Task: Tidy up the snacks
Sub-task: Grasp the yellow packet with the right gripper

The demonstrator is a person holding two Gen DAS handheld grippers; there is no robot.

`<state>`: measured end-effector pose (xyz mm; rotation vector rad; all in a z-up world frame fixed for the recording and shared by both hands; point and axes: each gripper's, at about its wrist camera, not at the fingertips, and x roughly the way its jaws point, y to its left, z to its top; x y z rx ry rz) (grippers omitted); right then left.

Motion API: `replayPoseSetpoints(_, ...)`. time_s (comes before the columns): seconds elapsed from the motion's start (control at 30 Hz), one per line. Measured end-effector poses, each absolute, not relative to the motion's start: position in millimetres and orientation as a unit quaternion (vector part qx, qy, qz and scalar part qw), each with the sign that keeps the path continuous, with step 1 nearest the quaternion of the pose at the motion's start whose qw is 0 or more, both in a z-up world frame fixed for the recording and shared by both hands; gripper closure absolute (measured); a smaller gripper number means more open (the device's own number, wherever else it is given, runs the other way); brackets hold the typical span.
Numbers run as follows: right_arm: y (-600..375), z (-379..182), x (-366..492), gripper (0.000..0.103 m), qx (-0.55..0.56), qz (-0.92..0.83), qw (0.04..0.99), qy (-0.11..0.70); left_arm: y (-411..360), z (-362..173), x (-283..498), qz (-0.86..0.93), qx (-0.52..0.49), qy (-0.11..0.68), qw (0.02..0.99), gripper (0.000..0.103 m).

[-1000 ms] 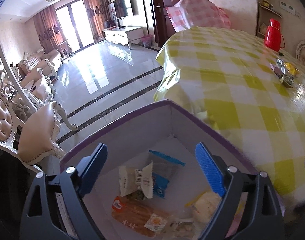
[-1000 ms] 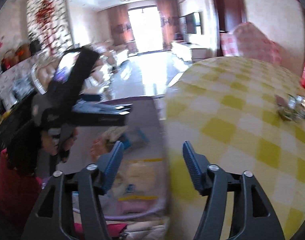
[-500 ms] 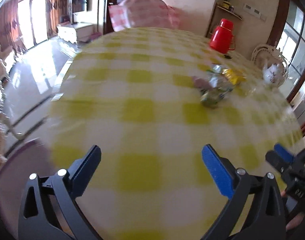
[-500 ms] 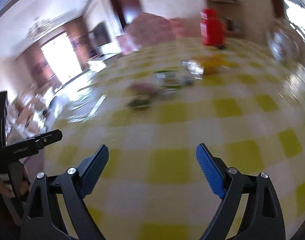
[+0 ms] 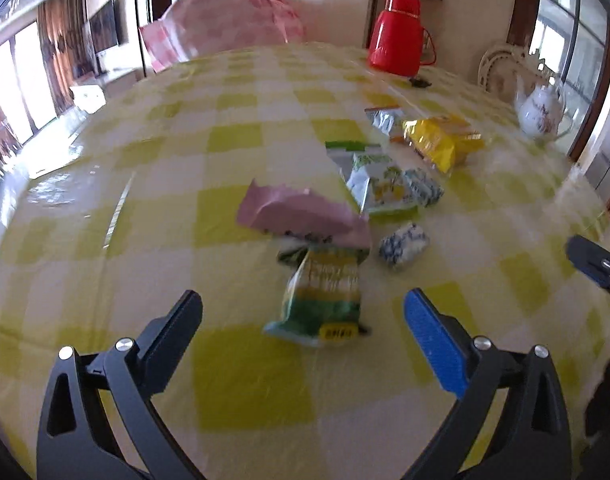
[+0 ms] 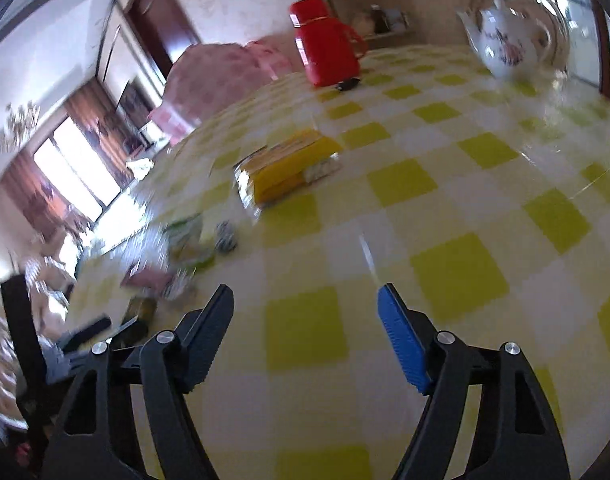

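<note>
Left gripper (image 5: 303, 314): jaws spread wide, nothing between the pads, poised just short of the green-and-yellow crinkled foil snack packet (image 5: 325, 296) lying flat on the yellow-and-white checked glossy tablecloth (image 5: 145, 208). Right gripper (image 6: 305, 312): jaws apart too, having just been closing a little, empty, over bare cloth.

Taking the red plastic thermos jug (image 5: 399, 34) as landmark: yellow foil snack bag (image 5: 441, 140) nearer the camera than the jug, a silver-green pouch (image 5: 383, 118) just beside that bag, a white-and-green printed pouch (image 5: 379, 182) nearer again, two small blue-and-white wrapped sweets (image 5: 403, 242) beside it, a pink paper-like wrapper (image 5: 301, 214) resting on the far end of the green-and-yellow packet. White flowered china teapot (image 5: 543, 110) off to the jug's right, near the table's far rim.

Likely trouble:
- Pink wrapper dragged along or flipped when the packet underneath is lifted, because of the overlap.
- Thin flat foil slipping out of the pads, or sliding on the glossy cloth instead of rising.
- Cloth pinched together with the packet if the pads come down too low.
- Grippers close together over one small cluster, so a bump between them possible.

Writing: a small yellow tag with dark characters at the packet's near end, too blurred to read. Print on the other wrappers likewise unreadable; no brand to be made out.
</note>
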<state>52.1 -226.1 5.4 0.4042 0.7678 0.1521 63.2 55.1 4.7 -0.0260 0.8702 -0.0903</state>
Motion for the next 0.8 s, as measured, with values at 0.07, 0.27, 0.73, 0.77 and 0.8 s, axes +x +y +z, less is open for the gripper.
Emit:
replayPoseSetpoints(0.07, -233, 5, 66, 0.029, 0.217, 0.073, 0.901, 0.369, 57, -1, 72, -0.056, -0.025, 0.438, 0.897, 0.002)
replayPoseSetpoints(0.27, -234, 1, 114, 0.028, 0.276, 0.057, 0.881, 0.381, 54, -5, 76, -0.056, -0.020, 0.446, 0.893, 0.002)
replayPoseSetpoints(0.73, -167, -7, 238, 0.019, 0.309, -0.164, 0.837, 0.422, 65, 0, 73, -0.069, -0.065, 0.432, 0.897, 0.002)
replayPoseSetpoints(0.77, -165, -7, 242, 0.020, 0.288, -0.173, 0.844, 0.418, 65, 0, 72, -0.069, -0.066, 0.432, 0.897, 0.002)
replayPoseSetpoints(0.8, -161, -9, 247, 0.019, 0.255, -0.179, 0.852, 0.421, 65, 0, 72, -0.070, -0.068, 0.432, 0.897, 0.002)
